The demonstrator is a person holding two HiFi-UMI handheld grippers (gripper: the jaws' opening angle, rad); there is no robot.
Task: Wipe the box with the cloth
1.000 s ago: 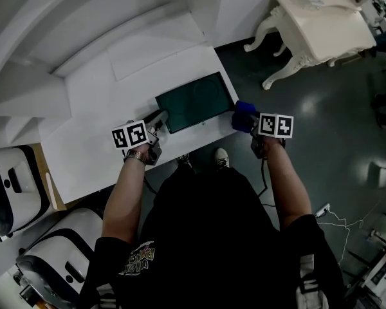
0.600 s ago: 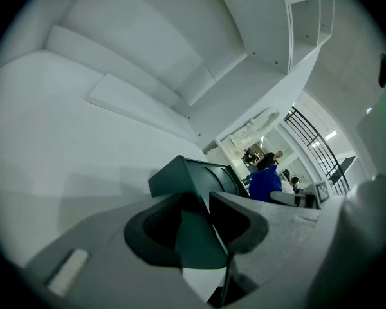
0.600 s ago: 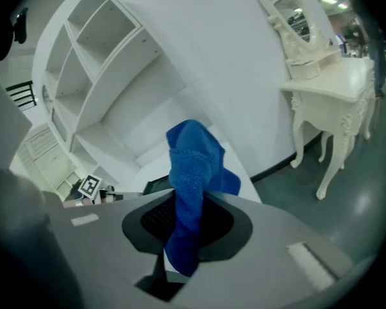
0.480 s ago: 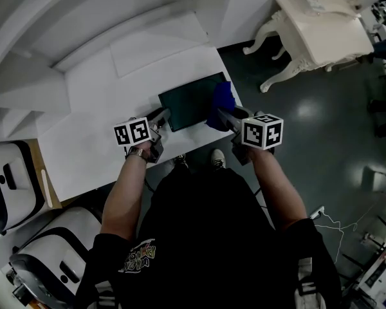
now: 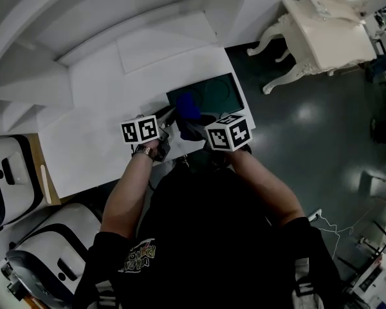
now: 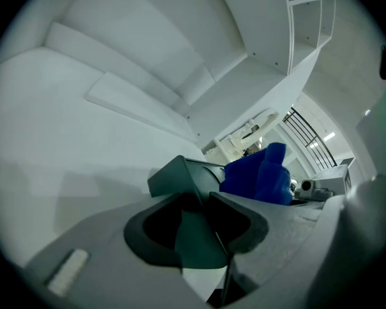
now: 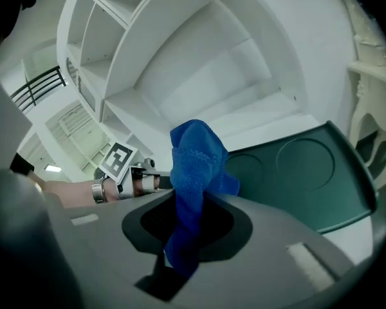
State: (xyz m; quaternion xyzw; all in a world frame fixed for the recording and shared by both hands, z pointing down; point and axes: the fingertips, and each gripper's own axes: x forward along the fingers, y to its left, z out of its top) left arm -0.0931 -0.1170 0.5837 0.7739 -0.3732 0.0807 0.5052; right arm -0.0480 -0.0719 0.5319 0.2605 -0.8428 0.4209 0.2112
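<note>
Cloth [image 5: 187,105] slid left over box [image 5: 216,90]; corner clamped.

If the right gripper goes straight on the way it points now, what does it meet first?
Probably the dark green box, just beyond the blue cloth that the right gripper holds; depth is unclear.

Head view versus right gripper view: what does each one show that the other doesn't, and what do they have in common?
Only the head view shows the person from above, arms and all, and the rounded white appliances beside the table. Only the right gripper view shows the right gripper pinching the blue cloth between its jaws, with open shelves behind. Both show the cloth, the dark green box on the white tabletop, and the left gripper at the box's corner.
</note>
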